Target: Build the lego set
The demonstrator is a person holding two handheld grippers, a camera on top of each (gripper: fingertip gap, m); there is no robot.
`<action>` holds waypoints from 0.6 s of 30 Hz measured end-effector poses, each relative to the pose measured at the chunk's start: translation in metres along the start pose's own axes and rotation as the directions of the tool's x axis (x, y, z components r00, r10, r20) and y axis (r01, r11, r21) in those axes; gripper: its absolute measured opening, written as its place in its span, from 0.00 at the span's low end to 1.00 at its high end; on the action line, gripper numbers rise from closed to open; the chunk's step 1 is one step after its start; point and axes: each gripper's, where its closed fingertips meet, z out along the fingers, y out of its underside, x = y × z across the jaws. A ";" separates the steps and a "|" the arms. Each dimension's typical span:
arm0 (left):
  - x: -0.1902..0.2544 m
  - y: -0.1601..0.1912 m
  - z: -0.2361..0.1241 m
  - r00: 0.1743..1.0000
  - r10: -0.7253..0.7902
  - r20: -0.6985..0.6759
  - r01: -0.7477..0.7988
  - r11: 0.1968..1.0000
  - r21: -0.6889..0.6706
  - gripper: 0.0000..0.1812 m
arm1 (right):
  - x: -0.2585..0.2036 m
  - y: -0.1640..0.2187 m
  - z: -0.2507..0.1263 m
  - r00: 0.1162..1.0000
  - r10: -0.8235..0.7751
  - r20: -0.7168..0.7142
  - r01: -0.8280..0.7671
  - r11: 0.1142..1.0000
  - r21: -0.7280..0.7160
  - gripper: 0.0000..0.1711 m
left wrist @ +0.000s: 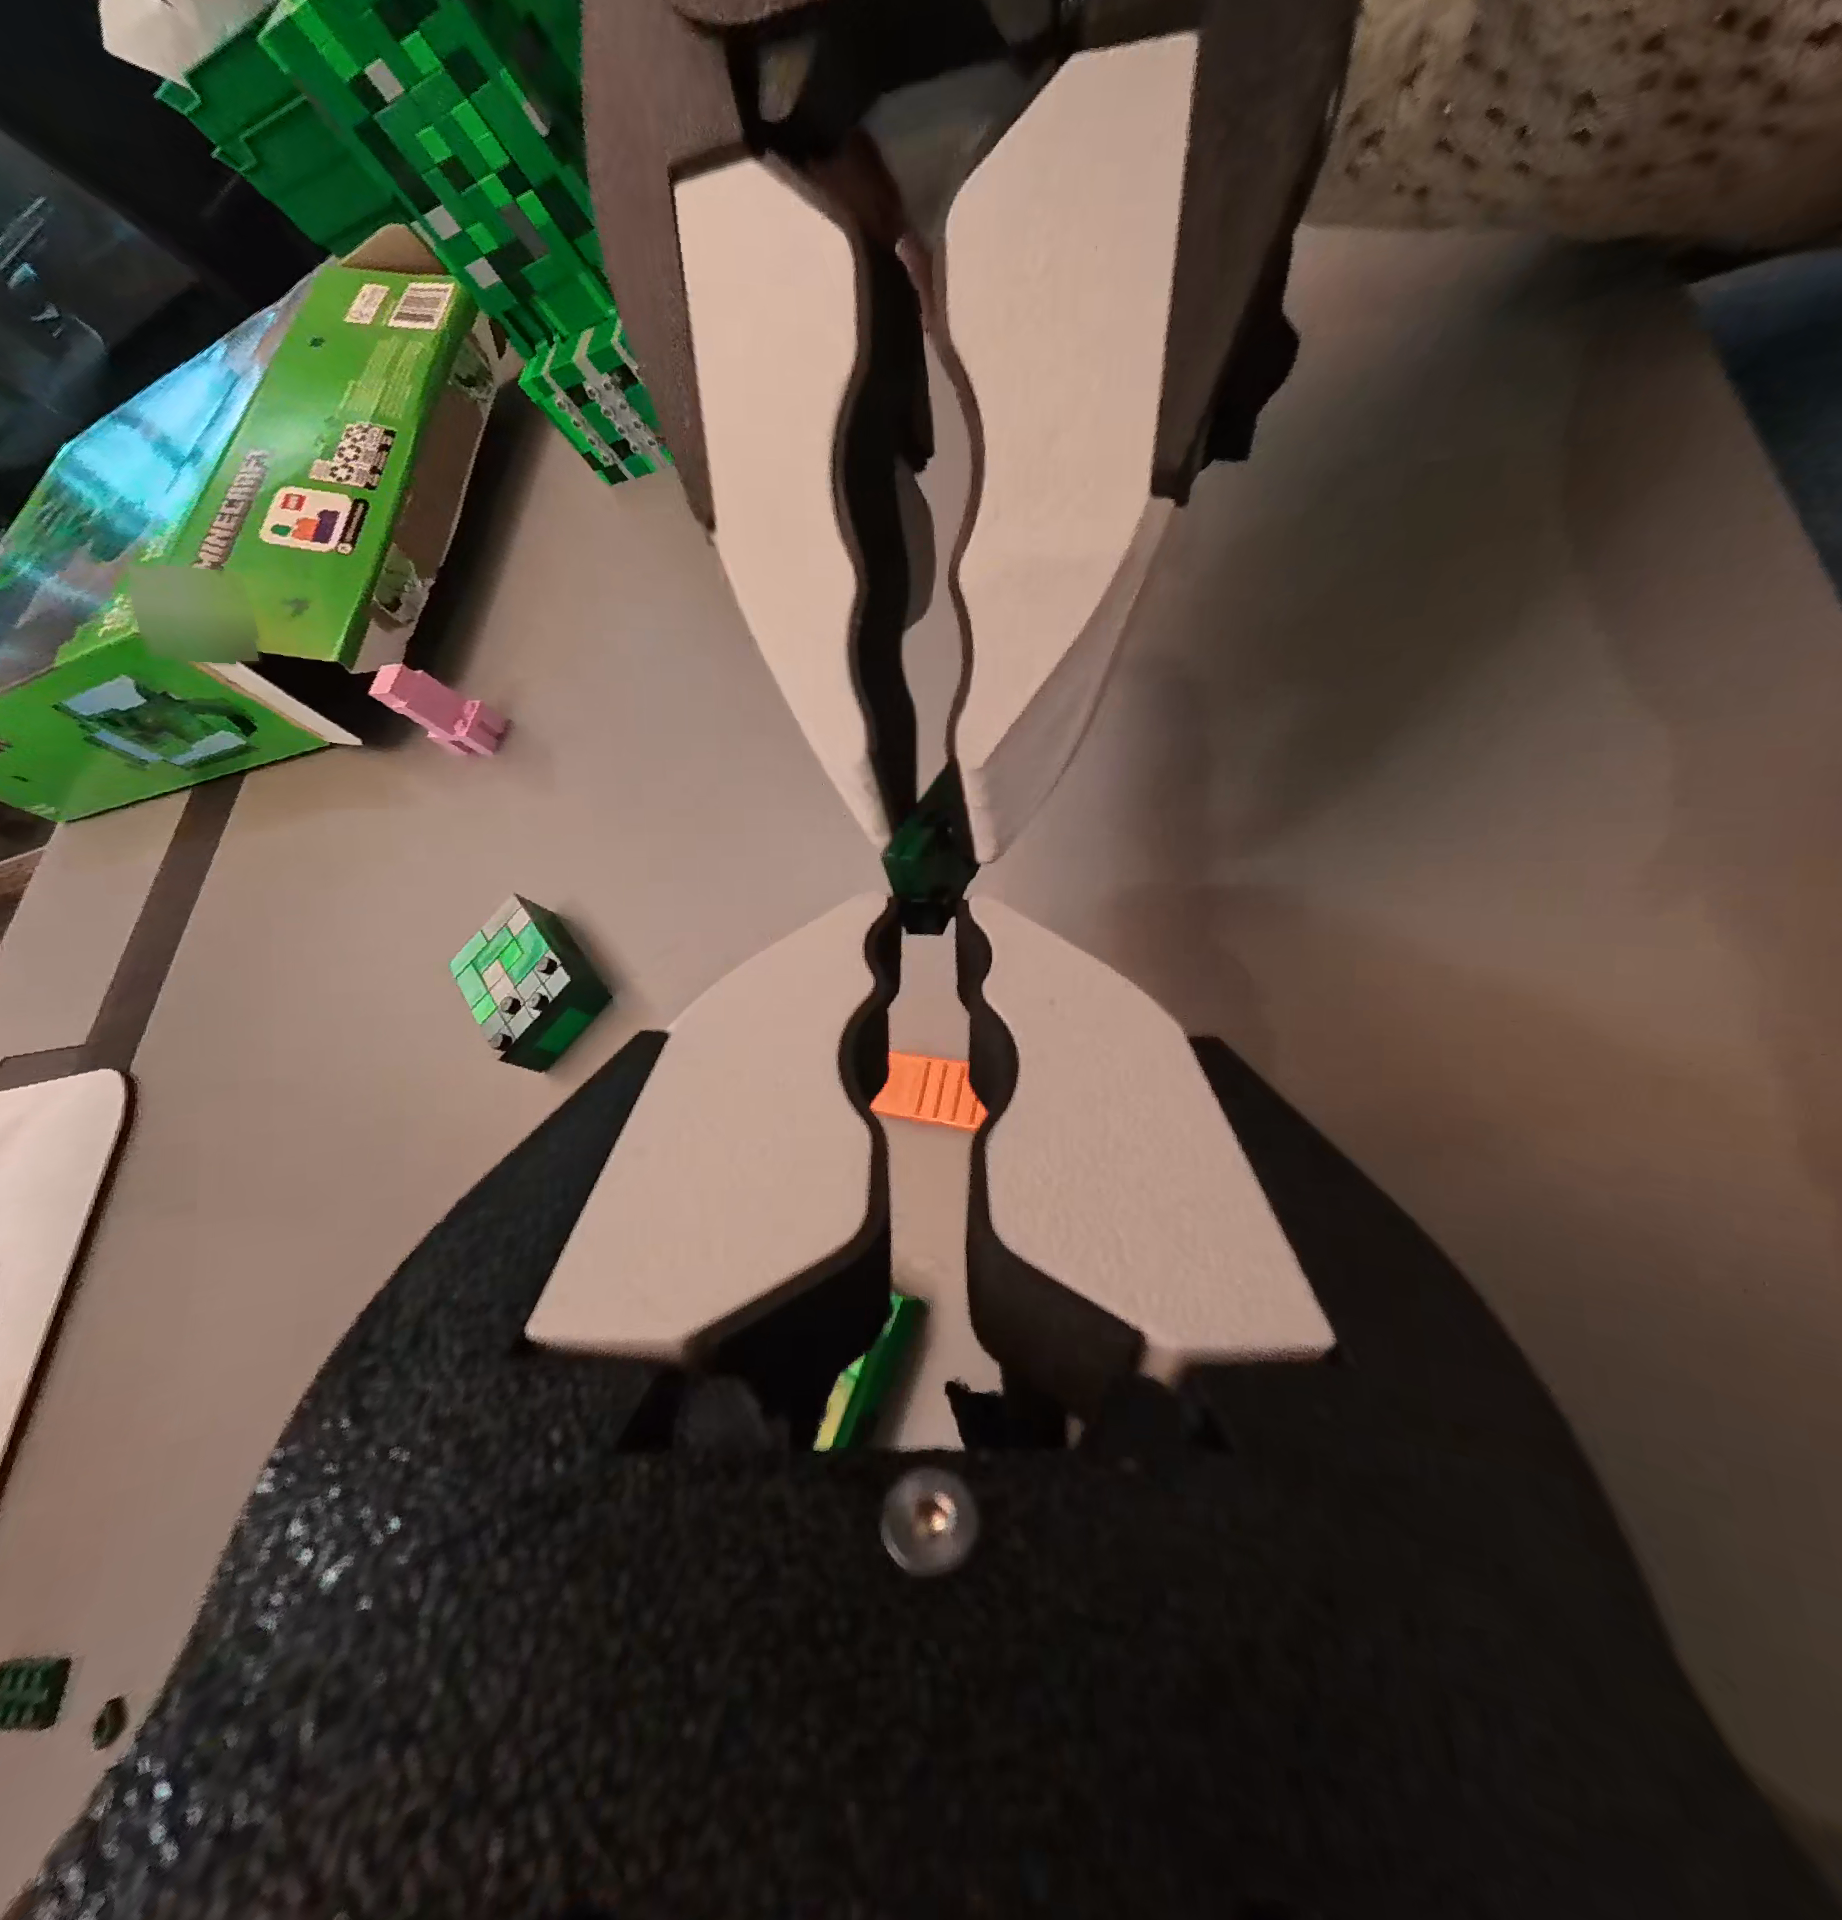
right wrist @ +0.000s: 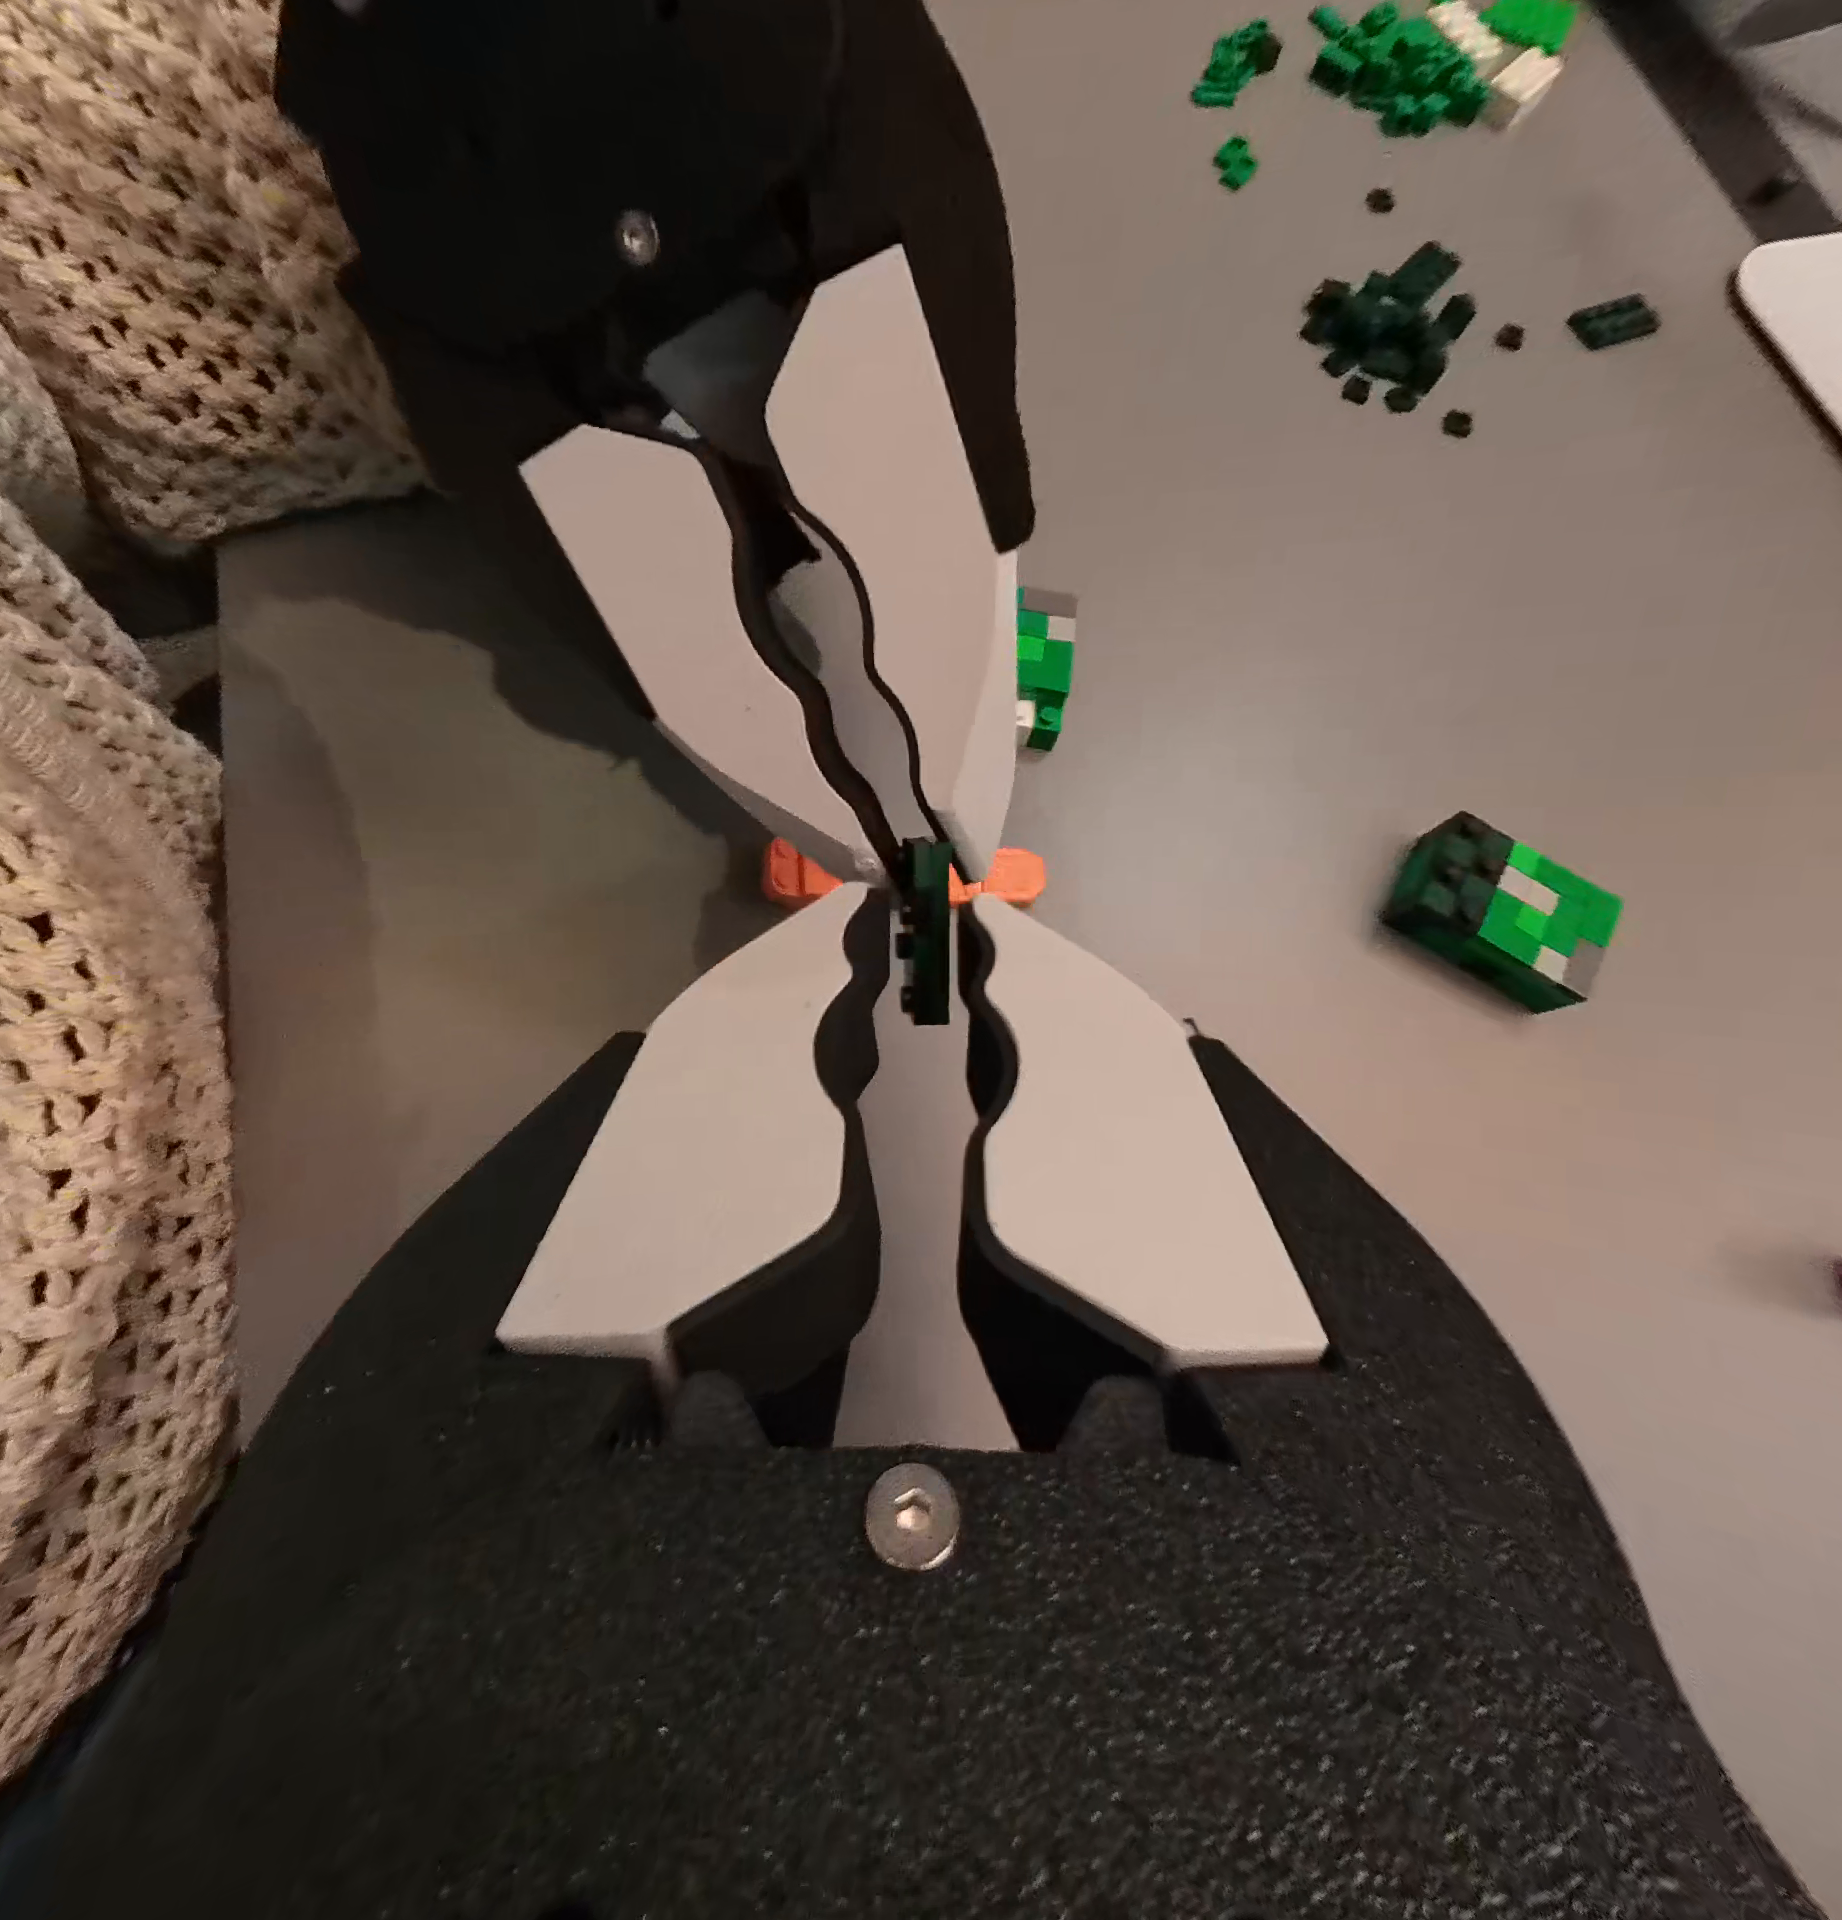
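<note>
My left gripper (left wrist: pixel 922 920) and my right gripper (right wrist: pixel 922 914) meet tip to tip above the grey table (left wrist: pixel 1312 727). A dark green plate (right wrist: pixel 925 940) with studs on its side stands on edge between the right gripper's jaws. In the left wrist view a small dark green piece (left wrist: pixel 927 868) sits where both pairs of tips meet, and both grippers are shut on it. The right gripper (left wrist: pixel 927 821) comes in from the top there; the left gripper (right wrist: pixel 901 847) comes from the top in the right wrist view. An orange brick separator (left wrist: pixel 927 1089) lies on the table underneath.
A tall green build (left wrist: pixel 460 156), a green box (left wrist: pixel 221 540), a pink figure (left wrist: pixel 439 712) and a small green cube build (left wrist: pixel 527 982) lie to the left. Another cube build (right wrist: pixel 1499 909), loose dark green pieces (right wrist: pixel 1384 322), a white board (right wrist: pixel 1821 343) and a knit blanket (right wrist: pixel 65 831) surround. Left and right tips are no more than a few centimetres apart. From the left gripper's tips to the orange brick separator (left wrist: pixel 927 1089) is close to 6 cm.
</note>
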 end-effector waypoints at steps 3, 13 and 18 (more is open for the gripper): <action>0.002 0.001 -0.001 1.000 0.023 -0.011 -0.024 1.000 -0.014 0.06 | -0.002 0.004 0.002 1.000 -0.005 0.020 0.005 0.999 -0.031 0.05; -0.037 0.060 -0.026 0.997 0.058 0.043 -0.047 0.976 -0.213 0.36 | 0.006 0.000 -0.002 0.987 0.156 0.038 -0.158 0.985 0.065 0.04; -0.028 0.097 -0.026 0.979 -0.076 -0.191 0.018 0.956 -0.292 0.44 | 0.014 -0.005 0.000 0.941 0.329 0.085 -0.338 0.927 0.160 0.04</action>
